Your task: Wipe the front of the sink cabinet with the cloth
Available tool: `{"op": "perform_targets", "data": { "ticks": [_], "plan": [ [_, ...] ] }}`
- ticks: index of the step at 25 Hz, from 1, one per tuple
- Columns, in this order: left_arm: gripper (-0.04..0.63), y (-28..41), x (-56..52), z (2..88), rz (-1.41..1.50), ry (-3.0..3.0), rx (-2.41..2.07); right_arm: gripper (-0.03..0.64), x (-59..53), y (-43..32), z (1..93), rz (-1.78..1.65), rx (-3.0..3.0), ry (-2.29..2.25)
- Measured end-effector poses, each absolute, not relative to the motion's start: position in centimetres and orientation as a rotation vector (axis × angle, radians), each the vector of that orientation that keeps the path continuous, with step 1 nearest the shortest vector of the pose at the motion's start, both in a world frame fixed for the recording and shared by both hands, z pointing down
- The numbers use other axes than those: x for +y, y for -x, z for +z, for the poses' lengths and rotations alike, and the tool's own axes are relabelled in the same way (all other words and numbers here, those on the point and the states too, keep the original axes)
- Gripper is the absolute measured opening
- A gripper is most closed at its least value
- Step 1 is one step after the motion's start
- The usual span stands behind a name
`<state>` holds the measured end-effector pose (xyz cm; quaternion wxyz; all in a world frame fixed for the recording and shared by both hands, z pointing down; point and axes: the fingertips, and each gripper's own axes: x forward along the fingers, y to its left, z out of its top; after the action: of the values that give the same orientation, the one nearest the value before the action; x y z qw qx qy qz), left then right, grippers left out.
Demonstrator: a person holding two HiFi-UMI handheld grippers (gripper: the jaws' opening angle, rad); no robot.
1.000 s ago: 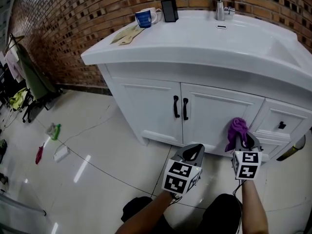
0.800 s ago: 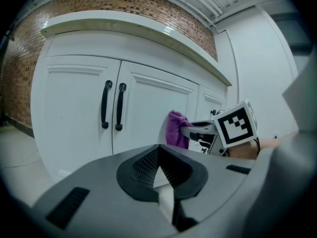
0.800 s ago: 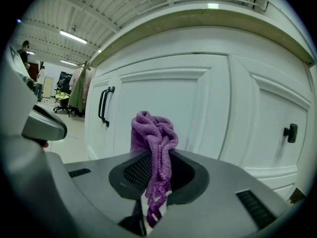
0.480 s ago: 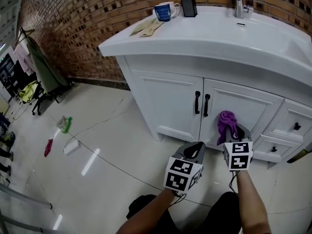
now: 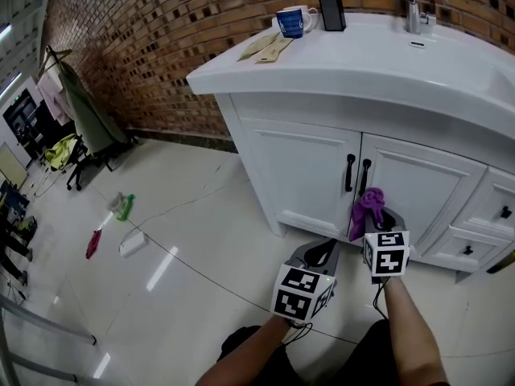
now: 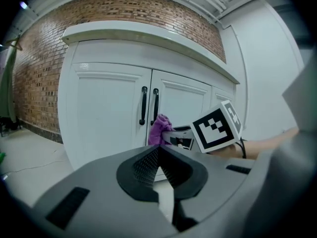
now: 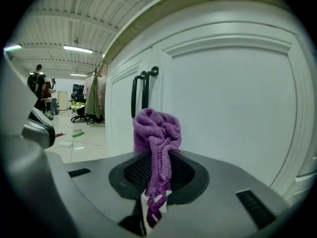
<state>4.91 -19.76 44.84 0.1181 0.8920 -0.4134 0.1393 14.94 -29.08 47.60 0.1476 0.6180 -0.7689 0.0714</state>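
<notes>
**Cloth held up to the right-hand cabinet door**

I am crouched over a glossy pale tiled floor (image 5: 185,240) in front of a white sink cabinet (image 5: 306,175) that stands against a red brick wall (image 5: 145,47). On the cabinet's white top are a blue mug (image 5: 290,21), a black dispenser (image 5: 331,10), a metal tap (image 5: 415,10) and some flat tan pieces (image 5: 265,48). Two black handles (image 5: 356,175) sit side by side where the doors meet. Off to my left the floor carries a green-and-white bottle (image 5: 122,206), and clothes hang on a rack (image 5: 80,107) beyond it.

My right hand-held gripper (image 7: 157,155) is clamped on the purple cloth (image 7: 157,133), which bunches up above the jaws and trails a strip down between them. The cloth is at the right-hand door, just right of the handles; I cannot tell whether it actually touches the panel.

My left hand-held gripper (image 6: 158,150) has its jaws closed tip to tip with nothing between them, held low, near the right one and back from the cabinet.

The mug bears white print that is too small to read. The cubes on both grippers show only black-and-white square patterns.
</notes>
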Motion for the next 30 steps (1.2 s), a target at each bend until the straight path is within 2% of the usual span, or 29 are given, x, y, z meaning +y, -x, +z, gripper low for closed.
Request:
{"op": "perform_targets", "data": {
  "ticks": [6, 21, 30],
  "plan": [
    [0.005, -5.7, -19.4, 45.0, 0.415, -2.619, -1.191, 0.071, -28.6, -14.6, 47.9, 0.169, -2.221, -1.709],
    [0.005, -15.2, -18.1, 46.2, 0.428, -2.679, -1.035, 0.071, -22.9, -30.3, 48.1, 0.145, -1.980, -1.996],
    [0.005, -17.9, -18.8, 47.3, 0.398, -2.664, -1.016, 0.071, -18.9, -36.7, 48.6, 0.150, -1.863, -2.084]
  ]
}}
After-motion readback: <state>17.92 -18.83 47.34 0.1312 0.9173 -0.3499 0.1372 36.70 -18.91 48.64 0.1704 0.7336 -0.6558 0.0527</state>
